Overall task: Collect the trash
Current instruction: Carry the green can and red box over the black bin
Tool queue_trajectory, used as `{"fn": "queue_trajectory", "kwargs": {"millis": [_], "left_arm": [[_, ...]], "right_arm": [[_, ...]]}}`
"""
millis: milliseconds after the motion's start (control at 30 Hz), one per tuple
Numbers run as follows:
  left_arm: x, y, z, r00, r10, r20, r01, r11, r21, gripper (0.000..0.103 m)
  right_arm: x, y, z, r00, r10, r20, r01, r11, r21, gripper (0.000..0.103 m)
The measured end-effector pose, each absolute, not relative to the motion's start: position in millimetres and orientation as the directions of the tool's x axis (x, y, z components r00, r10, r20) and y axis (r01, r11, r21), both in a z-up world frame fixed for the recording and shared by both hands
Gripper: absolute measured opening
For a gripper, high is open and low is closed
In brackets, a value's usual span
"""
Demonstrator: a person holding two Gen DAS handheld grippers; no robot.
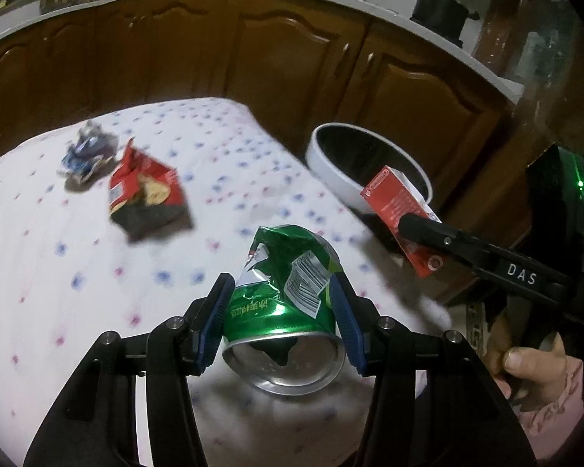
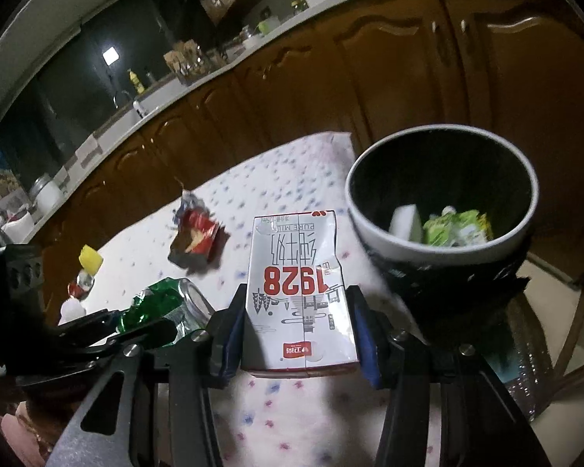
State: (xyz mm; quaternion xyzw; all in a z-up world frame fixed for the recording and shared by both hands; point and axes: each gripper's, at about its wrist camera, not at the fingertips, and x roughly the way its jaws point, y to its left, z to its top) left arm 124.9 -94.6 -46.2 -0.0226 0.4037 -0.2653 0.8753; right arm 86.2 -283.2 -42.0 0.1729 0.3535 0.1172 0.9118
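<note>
Gripping a crushed green can (image 1: 288, 303), the left gripper (image 1: 282, 311) has its fingers (image 1: 214, 319) pressed on both sides, about half open, over the near edge of the bench (image 1: 78, 272). Right gripper (image 2: 298, 330) is clamped the same way on a flattened milk carton (image 2: 298, 292), just near the bin (image 2: 440, 233) off the bench's right end. Far left on the dotted cloth: a red chip bag (image 1: 146, 194) and a crumpled blue wrapper (image 1: 87, 151), touching or nearly so.
</note>
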Motion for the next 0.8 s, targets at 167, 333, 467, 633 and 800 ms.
{"fn": "queue_trajectory", "kwargs": {"millis": [167, 333, 467, 633, 800], "left_arm": [[132.8, -117.1, -32.4, 0.539, -0.504, -0.675, 0.479, 0.843, -0.246, 0.050], [143.7, -139.1, -21.1, 0.540, -0.523, -0.659, 0.511, 0.826, -0.237, 0.050], [155.1, -156.1, -14.3, 0.532, -0.538, -0.654, 0.529, 0.814, -0.241, 0.050], [176.1, -179.5, -9.2, 0.518, -0.552, -0.653, 0.541, 0.803, -0.251, 0.050], [197.2, -202.6, -5.9, 0.514, -0.552, -0.657, 0.550, 0.800, -0.242, 0.050]], "right_arm": [[84.6, -305.7, -31.1, 0.750, 0.304, -0.587, -0.062, 0.916, 0.396, 0.049], [86.7, -331.2, -26.8, 0.768, 0.272, -0.579, -0.022, 0.916, 0.400, 0.049], [90.9, -349.3, -26.9, 0.774, 0.252, -0.581, 0.006, 0.915, 0.404, 0.049], [102.8, -368.4, -28.1, 0.773, 0.232, -0.590, 0.034, 0.915, 0.403, 0.049], [116.7, -387.2, -29.0, 0.771, 0.203, -0.603, 0.065, 0.917, 0.393, 0.049]]}}
